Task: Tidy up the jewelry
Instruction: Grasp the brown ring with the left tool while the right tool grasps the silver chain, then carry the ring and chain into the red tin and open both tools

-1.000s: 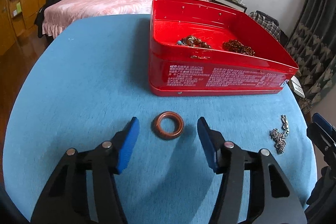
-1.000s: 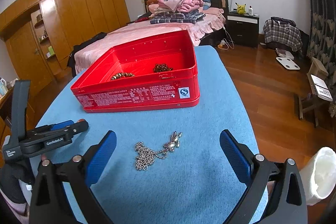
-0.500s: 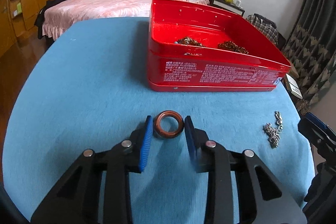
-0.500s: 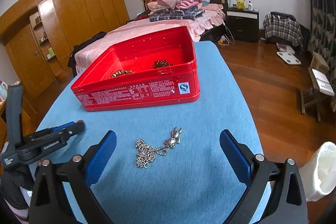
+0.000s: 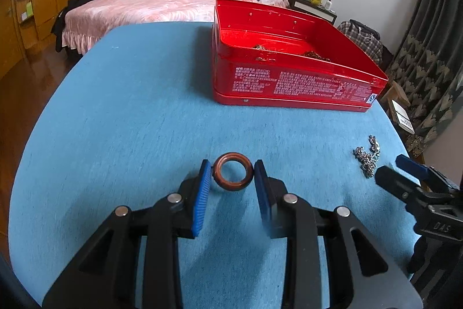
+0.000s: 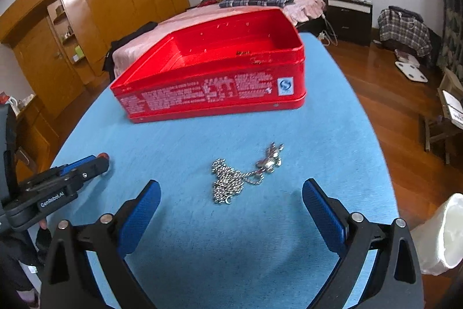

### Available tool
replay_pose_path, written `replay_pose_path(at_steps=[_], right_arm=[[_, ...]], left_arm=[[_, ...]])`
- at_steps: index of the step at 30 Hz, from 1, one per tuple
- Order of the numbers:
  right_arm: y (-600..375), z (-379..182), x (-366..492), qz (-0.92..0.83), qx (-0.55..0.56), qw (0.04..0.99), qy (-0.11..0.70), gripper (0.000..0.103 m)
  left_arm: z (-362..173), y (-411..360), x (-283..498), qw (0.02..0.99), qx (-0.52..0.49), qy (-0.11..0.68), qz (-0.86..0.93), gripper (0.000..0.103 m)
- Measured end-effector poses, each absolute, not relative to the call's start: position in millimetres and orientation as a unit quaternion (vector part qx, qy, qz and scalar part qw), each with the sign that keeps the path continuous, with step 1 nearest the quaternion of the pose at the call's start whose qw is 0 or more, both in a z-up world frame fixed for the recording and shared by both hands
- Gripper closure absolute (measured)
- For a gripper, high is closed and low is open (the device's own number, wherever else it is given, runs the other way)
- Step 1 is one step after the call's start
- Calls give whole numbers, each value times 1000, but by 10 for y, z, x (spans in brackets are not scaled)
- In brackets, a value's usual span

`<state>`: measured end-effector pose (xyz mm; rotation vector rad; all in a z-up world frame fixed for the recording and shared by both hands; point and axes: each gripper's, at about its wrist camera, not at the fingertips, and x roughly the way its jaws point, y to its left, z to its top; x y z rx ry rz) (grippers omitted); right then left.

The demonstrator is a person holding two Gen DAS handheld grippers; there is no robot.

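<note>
Brown ring [image 5: 233, 174]: round, no long axis, lying flat on the blue table cloth [image 5: 130, 112] near the table's front edge, roughly mid-width. It sits right between the tips of the left gripper [image 5: 233, 177]. The L pad looks touching or all but touching the ring's rim; the R pad is just beside it with a thin gap. Can't tell from the left wrist view if the pinch is firm yet, so call it jaws nearly closed round the ring, grip not confirmed. The ring lies at the very tips, not deep between the pads.

Judgement: step in hand = pinch ring w/ L gripper, then lift and carry fwd to the red tin [image 5: 289, 83]. The tin stands open toward the table's far right, well apart from the ring, w/ beaded pieces already inside. A tip-only hold on a smooth hoop could squirt out; seating it deeper seems safer.

Silver chain w/ charm [image 6: 246, 175]: heaped near the table's right edge, charm end pointing toward the tin, long axis running near-left to far-right. Right gripper [image 6: 231, 210]: jaws wide open, chain just ahead of and centred between the tips, not touched. R gripper is plainly the nearer one for the chain, L for the ring.
</note>
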<state>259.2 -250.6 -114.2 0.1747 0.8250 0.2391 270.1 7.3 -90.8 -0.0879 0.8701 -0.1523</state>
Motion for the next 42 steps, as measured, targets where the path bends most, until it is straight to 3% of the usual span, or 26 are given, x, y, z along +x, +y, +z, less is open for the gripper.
replay_pose_path(at_steps=[3, 5, 7, 10, 19, 24, 26, 42], right_arm=[[-2515, -1173, 2618, 115, 80, 904, 403, 19], [-2499, -1174, 2639, 113, 63, 904, 408, 37], [-2506, -1177, 2649, 113, 65, 902, 411, 45], [-2495, -1181, 2637, 120, 69, 900, 413, 52], [-2339, -1202, 2639, 118, 33, 903, 412, 61], [-2326, -1201, 2670, 114, 25, 902, 415, 73], [-2298, -1194, 2660, 123, 16, 902, 414, 83], [-2339, -1219, 2598, 135, 32, 901, 410, 85]], left_arm=[[-908, 76, 2708, 903, -45, 420, -75, 74], [-912, 76, 2699, 903, -46, 420, -75, 74], [-915, 81, 2699, 903, -47, 419, -75, 74], [-920, 80, 2689, 903, -45, 419, -76, 74], [-954, 65, 2685, 902, -49, 422, -82, 74], [-942, 38, 2673, 902, -49, 421, -84, 74], [-932, 30, 2664, 902, -49, 420, -85, 74], [-930, 39, 2651, 903, -47, 419, -87, 74]])
